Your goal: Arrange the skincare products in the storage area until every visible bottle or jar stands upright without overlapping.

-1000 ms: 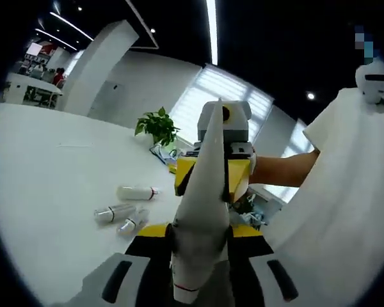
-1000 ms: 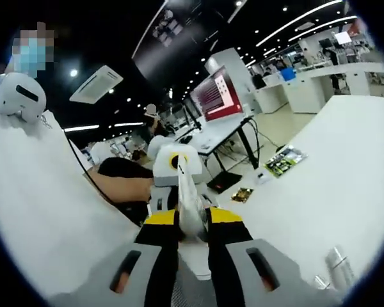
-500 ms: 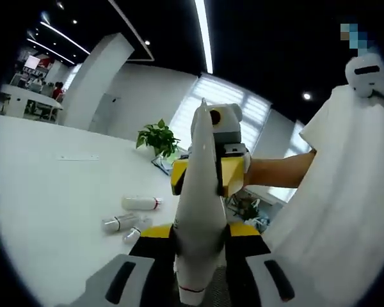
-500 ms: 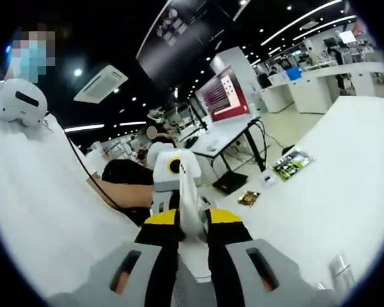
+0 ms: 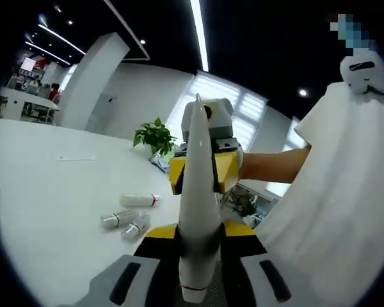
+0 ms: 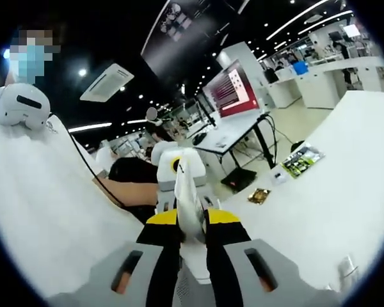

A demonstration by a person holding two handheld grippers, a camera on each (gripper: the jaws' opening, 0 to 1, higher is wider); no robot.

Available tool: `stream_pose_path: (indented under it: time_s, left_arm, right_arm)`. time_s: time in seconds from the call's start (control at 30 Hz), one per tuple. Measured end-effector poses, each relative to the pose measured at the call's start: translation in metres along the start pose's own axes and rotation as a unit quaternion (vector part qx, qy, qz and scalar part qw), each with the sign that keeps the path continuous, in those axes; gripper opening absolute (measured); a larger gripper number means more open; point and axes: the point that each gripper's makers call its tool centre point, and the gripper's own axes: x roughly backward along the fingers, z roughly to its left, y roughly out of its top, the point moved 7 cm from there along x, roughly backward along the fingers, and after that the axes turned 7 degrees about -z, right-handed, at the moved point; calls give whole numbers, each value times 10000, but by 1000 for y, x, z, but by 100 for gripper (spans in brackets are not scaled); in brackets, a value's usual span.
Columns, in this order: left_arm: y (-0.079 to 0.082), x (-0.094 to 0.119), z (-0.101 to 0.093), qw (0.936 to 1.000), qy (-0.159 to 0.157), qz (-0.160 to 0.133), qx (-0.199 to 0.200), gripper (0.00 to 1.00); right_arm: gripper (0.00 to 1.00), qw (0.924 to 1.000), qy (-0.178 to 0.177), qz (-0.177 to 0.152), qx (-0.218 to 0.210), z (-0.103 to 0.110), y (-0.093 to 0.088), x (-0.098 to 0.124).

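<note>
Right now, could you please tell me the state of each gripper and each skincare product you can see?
left gripper: shut on the white tube.
right gripper: shut on the same white tube.
white tube: held off the table between both grippers.
three bottles: lying on their sides on the white table, close together, none upright.

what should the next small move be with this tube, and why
Probably let go with one tongs and carry the white tube down to the table. Both the left tongs and the right tongs clamp it in mid-air, while three bottles lie flat.
</note>
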Motion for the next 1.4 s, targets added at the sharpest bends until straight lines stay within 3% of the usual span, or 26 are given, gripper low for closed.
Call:
stream_pose_path:
  time_s: [0.27, 0.43, 0.53, 0.6, 0.67, 0.73, 0.77, 0.9, 1.03, 1.1, 1.17, 1.27, 1.4]
  left_arm:
    - [-5, 3, 0, 9999, 48, 134, -2, 19]
    - [1, 4, 8, 9988, 468, -88, -78, 18]
    - [6, 5, 17, 9952, 958, -147, -140, 18]
    - [10, 5, 20, 9923, 1189, -170, -292, 18]
    - [14, 4, 23, 9882, 1478, -251, -304, 18]
    - [18, 1, 25, 9837, 1755, -280, -260, 18]
    - [19, -1, 27, 9788, 2020, -224, -233, 18]
    - [22, -8, 29, 9659, 2554, 168, -401, 18]
    - [27, -15, 29, 9542, 2854, 458, -771, 18]
    - [27, -17, 29, 9473, 3035, 536, -877, 18]
    - [27, -16, 28, 9427, 3120, 554, -1048, 18]
    - [22, -15, 25, 9353, 3277, 648, -1170, 19]
    - [17, -14, 24, 9335, 3335, 625, -1157, 21]
  right_arm:
    - [12, 9999, -82, 28, -71, 2, -7, -1]
    - [19, 9935, -723, -743, -477, -7, 1, -3]
    - [24, 9823, -1396, -1172, -440, -13, 9, 0]
    - [27, 9744, -1553, -1537, -529, -13, 16, 1]
    - [31, 9638, -1821, -1727, -899, -18, 19, 4]
    - [37, 9552, -2151, -1876, -787, -24, 22, 6]
    - [40, 9503, -2443, -1760, -794, -27, 20, 6]
    - [45, 9428, -2977, -1451, -382, -26, 19, -1]
    - [50, 9314, -3299, -1346, -740, -31, 11, -13]
    - [45, 9310, -3325, -1289, -775, -34, 6, -17]
    - [38, 9241, -3541, -1283, -640, -36, 4, -11]
    - [36, 9271, -3431, -1321, -735, -34, 0, -14]
    - [35, 9308, -3334, -1350, -647, -32, -6, -13]
